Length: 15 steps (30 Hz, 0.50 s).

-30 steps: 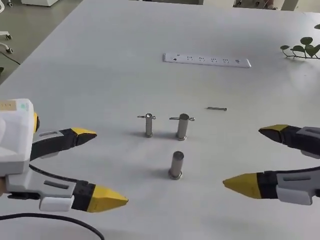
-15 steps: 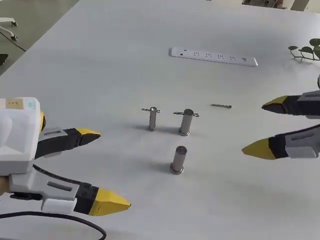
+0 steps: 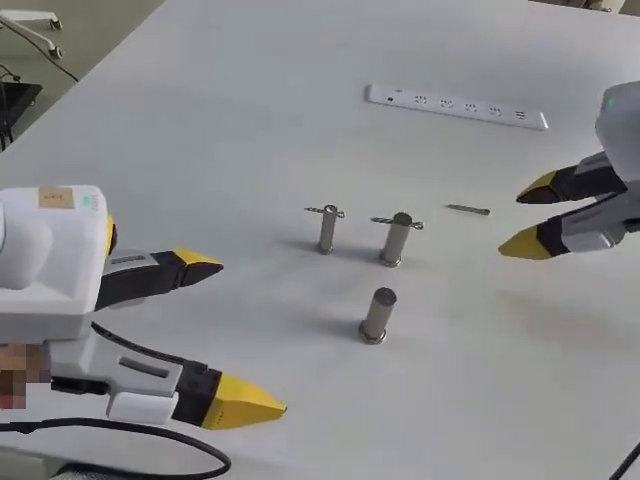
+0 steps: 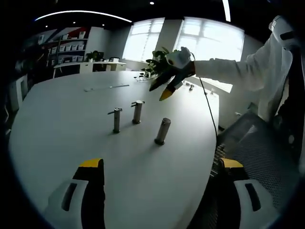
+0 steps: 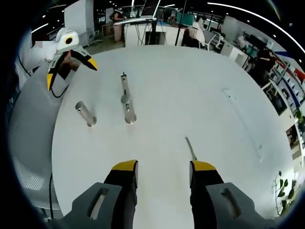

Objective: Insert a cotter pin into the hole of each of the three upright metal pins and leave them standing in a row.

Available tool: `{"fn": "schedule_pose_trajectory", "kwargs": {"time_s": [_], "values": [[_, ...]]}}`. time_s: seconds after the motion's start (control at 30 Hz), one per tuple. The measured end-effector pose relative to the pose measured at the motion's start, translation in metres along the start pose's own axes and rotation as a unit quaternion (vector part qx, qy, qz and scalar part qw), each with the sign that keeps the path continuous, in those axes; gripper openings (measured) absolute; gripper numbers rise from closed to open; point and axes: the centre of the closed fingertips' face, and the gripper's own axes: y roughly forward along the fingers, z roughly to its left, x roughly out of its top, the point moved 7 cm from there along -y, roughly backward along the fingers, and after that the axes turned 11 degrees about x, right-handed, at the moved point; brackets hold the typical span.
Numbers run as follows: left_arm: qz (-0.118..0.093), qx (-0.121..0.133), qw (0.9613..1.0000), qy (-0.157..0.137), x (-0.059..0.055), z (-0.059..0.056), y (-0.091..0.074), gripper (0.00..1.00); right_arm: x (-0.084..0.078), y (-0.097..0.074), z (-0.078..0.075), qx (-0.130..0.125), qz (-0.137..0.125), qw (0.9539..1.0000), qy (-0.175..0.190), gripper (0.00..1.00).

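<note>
Three upright metal pins stand on the white table. The left pin [image 3: 328, 229] and the middle pin [image 3: 396, 239] each have a cotter pin through the top. The front pin [image 3: 378, 315] stands alone, nearer to me, with no cotter pin through it. A loose cotter pin [image 3: 468, 210] lies flat to the right of the row. My right gripper [image 3: 514, 222] is open, its yellow tips just right of that loose cotter pin [image 5: 190, 149], which lies just ahead of its right jaw. My left gripper [image 3: 248, 337] is wide open at the lower left, empty, facing the front pin [image 4: 162, 131].
A white power strip [image 3: 457, 107] lies flat at the far side of the table. A black cable [image 3: 120, 428] trails from the left gripper along the near edge. A potted plant [image 4: 159, 57] stands beyond the right gripper.
My right gripper has moved away from me and up toward the loose cotter pin, with its jaws closer together. The left gripper has barely moved. The head camera has shifted.
</note>
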Motion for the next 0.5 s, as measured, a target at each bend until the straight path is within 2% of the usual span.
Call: {"fn": "schedule_pose_trajectory", "kwargs": {"time_s": [0.07, 0.17, 0.33, 0.4, 0.47, 0.5], "values": [[-0.001, -0.003, 1.0, 0.004, 0.002, -0.002, -0.001, 0.99, -0.001, 0.007, -0.016, 0.005, 0.014, 0.9998, -0.01, 0.34], [-0.005, -0.004, 1.0, 0.007, 0.006, -0.003, -0.003, 0.99, 0.001, 0.014, -0.029, 0.009, 0.028, 0.9995, -0.011, 0.25], [-0.009, -0.002, 0.9999, 0.007, 0.009, -0.002, -0.003, 0.99, 0.004, 0.028, -0.048, 0.02, 0.05, 0.9986, -0.006, 0.23], [-0.005, -0.002, 1.0, 0.007, 0.009, -0.001, -0.002, 0.99, 0.005, 0.033, -0.051, 0.028, 0.064, 0.9975, -0.009, 0.21], [0.0, -0.003, 1.0, 0.003, 0.007, -0.001, -0.001, 0.99, 0.004, 0.039, -0.061, 0.033, 0.07, 0.997, -0.006, 0.2], [0.007, -0.004, 1.0, -0.002, 0.006, -0.001, -0.001, 0.99, 0.003, 0.04, -0.06, 0.034, 0.074, 0.9967, -0.004, 0.18]]}}
